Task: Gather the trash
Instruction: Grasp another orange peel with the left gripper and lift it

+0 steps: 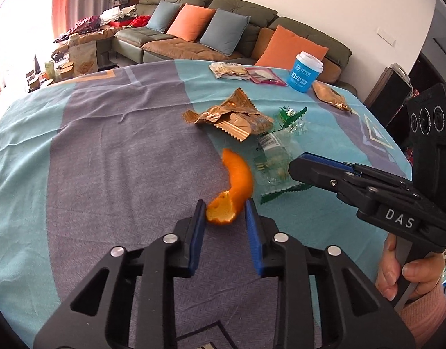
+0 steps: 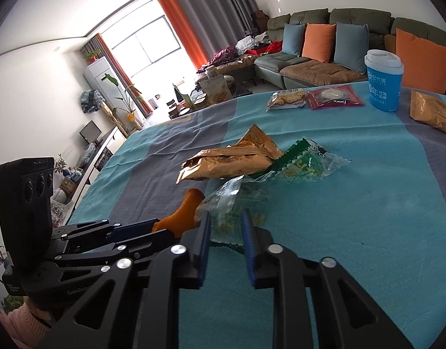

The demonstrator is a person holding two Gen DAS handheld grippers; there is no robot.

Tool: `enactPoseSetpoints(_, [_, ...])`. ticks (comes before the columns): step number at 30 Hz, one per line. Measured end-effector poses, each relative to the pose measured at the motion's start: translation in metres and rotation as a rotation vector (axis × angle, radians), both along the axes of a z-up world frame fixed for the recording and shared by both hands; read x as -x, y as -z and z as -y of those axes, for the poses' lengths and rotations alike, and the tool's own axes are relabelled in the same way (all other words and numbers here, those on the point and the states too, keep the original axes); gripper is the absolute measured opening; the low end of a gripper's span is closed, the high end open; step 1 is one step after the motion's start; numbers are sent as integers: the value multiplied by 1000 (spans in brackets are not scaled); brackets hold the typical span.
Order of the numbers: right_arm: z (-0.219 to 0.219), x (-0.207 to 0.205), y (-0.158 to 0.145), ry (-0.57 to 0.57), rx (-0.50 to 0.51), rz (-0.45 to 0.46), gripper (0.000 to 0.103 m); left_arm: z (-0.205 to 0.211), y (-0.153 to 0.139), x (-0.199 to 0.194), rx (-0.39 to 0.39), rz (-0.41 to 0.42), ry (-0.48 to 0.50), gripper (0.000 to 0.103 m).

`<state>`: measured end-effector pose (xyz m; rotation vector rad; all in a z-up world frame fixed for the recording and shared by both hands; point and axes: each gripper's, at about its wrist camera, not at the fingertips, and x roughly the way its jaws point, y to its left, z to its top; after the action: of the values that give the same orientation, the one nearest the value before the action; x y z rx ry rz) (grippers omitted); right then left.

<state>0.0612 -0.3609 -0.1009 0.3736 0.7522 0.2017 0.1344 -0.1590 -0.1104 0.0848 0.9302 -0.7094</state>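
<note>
Left gripper (image 1: 225, 203) sits low over the tablecloth (image 1: 106, 160) with its blue pads narrowed around the near end of the orange peel (image 1: 236, 187); I see the peel touching the pads on both sides, so I read it as gripped. My right gripper (image 2: 225, 218) is likewise drawn narrow, its pads pinching the near edge of a clear green-printed wrapper (image 2: 237, 203) that lies just right of the peel. From the left camera, the right gripper's fingertips (image 1: 302, 164) rest on that same wrapper, with a hand (image 1: 397, 270) on the handle below. Just beyond both tools lies a crumpled gold wrapper (image 1: 234, 116), touching a second clear green wrapper (image 2: 310, 160) to its right. Well past these, near the far table edge, I see a biscuit packet (image 2: 286, 99), a red packet (image 2: 333, 96), a blue cup with a white lid (image 2: 384, 83) and another gold packet (image 2: 432, 115). A sofa with orange and blue cushions (image 1: 223, 29) stands behind the table.
</note>
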Motion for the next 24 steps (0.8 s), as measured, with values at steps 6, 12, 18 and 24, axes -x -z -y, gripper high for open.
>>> enactPoseSetpoints(6, [0,5,-2,-8,0,15,5,-1,-2,5,5,13,6,18])
enactPoseSetpoints(12, [-2,14,-7,-25,-2,38,2,-8,-7,14,5,37,-6,15])
enactPoseSetpoints(18, [-3,22,-11,-40,-21,53,2,-21,-15,24,18,59,-23,14])
enactPoseSetpoints(24, [-8,28,-18,-55,-28,79,2,-39,-21,33,23,78,-53,14])
